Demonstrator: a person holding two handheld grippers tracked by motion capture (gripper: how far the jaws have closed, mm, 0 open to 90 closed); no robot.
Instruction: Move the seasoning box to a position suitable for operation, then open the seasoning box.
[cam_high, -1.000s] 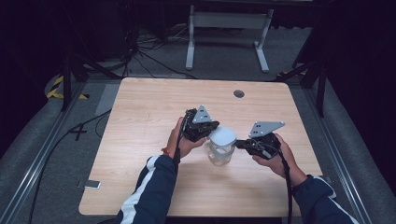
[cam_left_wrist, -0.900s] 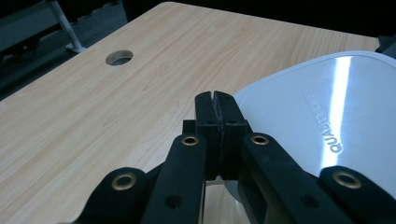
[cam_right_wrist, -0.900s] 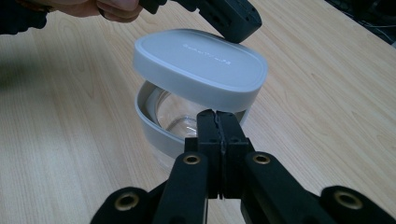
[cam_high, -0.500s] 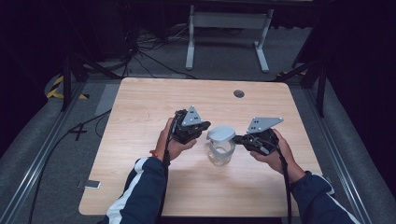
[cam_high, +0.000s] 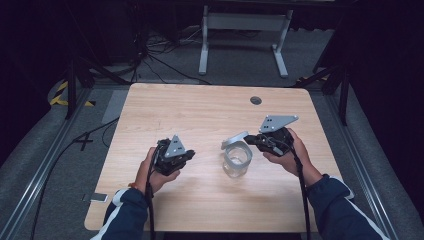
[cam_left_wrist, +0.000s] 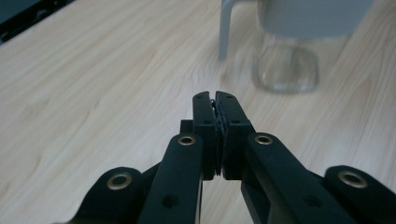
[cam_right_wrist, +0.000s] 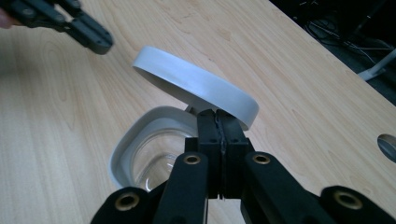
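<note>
From above we see a clear jar (cam_high: 236, 159) standing on the pale wood table (cam_high: 200, 115), right of centre and nearer the person's edge, with its grey lid (cam_high: 235, 139) tipped up over the rim. The right gripper (cam_high: 250, 140) meets the lid from the jar's right side; the left gripper (cam_high: 189, 156) sits well to the jar's left, apart from it, in the person's hand (cam_high: 150, 172).

The right gripper view gives us what the high view cannot: the jar's mouth is a rounded square with a grey collar (cam_right_wrist: 140, 123), and the lid (cam_right_wrist: 196, 86) is a smooth, matt, rounded slab tilted steeply above it. The black fingers (cam_right_wrist: 208, 126) are pressed together on the lid's lower edge, pinching it. We cannot tell whether the lid is hinged to the collar. The left gripper (cam_right_wrist: 95, 39) shows at the top left there, beyond the jar.

In the left gripper view the fingers (cam_left_wrist: 204, 116) stand closed on each other with nothing between them, just above bare wood grain. Farther off, blurred, we make out the jar's glassy, square-cornered base (cam_left_wrist: 286, 70) and the grey collar (cam_left_wrist: 308, 16) above it.
</note>
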